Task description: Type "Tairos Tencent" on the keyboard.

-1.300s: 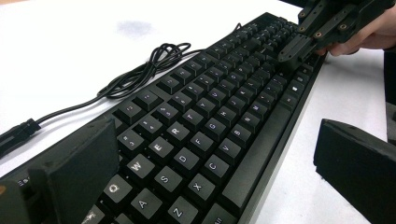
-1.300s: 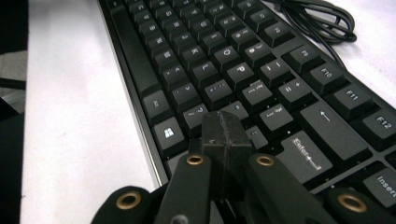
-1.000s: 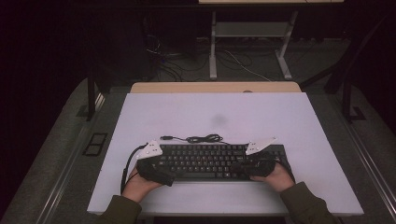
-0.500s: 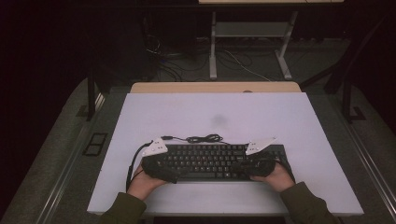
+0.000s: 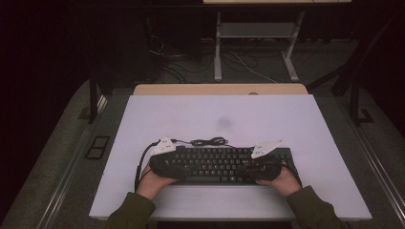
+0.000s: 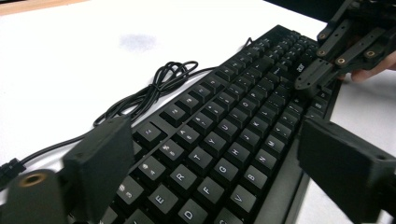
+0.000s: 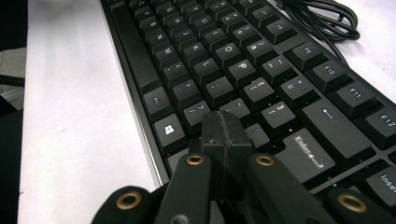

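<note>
A black keyboard [image 5: 215,164] lies near the front edge of the white table [image 5: 215,112], its cable [image 5: 207,141] coiled just behind it. My left gripper [image 5: 174,167] is at the keyboard's left end. Its jaws are wide open [image 6: 222,172], one on the back side and one on the front side of the keyboard [image 6: 224,130]. At the right end my right gripper [image 5: 250,169] is shut, with its joined tips [image 7: 224,135] resting over the keys [image 7: 210,60] near Shift and Enter, nothing between them. The right gripper [image 6: 303,81] also appears far off in the left gripper view.
A wooden strip [image 5: 219,89] borders the table's far edge. Behind it stand a metal table frame [image 5: 258,47] and loose cables [image 5: 191,62] on the dark floor. Bare white surface stretches behind the keyboard and to both sides.
My left gripper has edged slightly to the right along the keyboard's left end. The keyboard and right gripper have hardly moved.
</note>
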`<state>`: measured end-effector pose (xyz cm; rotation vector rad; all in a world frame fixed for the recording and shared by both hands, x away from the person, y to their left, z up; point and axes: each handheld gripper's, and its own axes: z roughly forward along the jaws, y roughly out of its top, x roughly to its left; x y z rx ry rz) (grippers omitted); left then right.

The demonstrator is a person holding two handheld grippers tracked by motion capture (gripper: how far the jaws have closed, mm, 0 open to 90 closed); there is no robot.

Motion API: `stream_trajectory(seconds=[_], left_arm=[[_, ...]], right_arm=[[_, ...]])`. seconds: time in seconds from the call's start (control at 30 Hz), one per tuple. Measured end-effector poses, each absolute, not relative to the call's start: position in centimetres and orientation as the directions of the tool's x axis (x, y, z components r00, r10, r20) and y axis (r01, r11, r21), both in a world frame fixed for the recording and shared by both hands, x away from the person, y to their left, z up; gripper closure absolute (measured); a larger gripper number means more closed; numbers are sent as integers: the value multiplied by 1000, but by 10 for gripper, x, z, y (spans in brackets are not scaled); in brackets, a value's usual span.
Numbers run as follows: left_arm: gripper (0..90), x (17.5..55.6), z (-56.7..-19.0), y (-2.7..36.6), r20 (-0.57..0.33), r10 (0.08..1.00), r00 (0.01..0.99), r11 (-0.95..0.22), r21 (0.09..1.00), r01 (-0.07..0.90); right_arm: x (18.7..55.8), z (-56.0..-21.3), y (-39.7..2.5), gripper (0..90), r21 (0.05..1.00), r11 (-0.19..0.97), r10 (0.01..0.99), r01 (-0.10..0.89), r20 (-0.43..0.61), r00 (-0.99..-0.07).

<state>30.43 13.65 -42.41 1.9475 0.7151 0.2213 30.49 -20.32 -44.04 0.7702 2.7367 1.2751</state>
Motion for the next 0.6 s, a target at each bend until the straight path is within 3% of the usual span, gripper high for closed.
stream_trajectory(seconds=[0.1, 0.2, 0.3, 0.6], left_arm=[[148, 306, -425, 135, -151, 581, 800, -312, 866, 391], [251, 309, -425, 134, -153, 579, 801, -319, 862, 395], [277, 310, -425, 133, -151, 580, 800, -328, 856, 399], [536, 315, -425, 125, -155, 581, 799, -351, 838, 418]], right_arm=[[305, -440, -203, 895, 724, 543, 445, 425, 181, -877], [305, -440, -203, 895, 725, 543, 444, 423, 180, -878], [305, -440, -203, 895, 725, 543, 444, 423, 180, -878], [305, -440, -203, 895, 724, 543, 445, 426, 182, -877]])
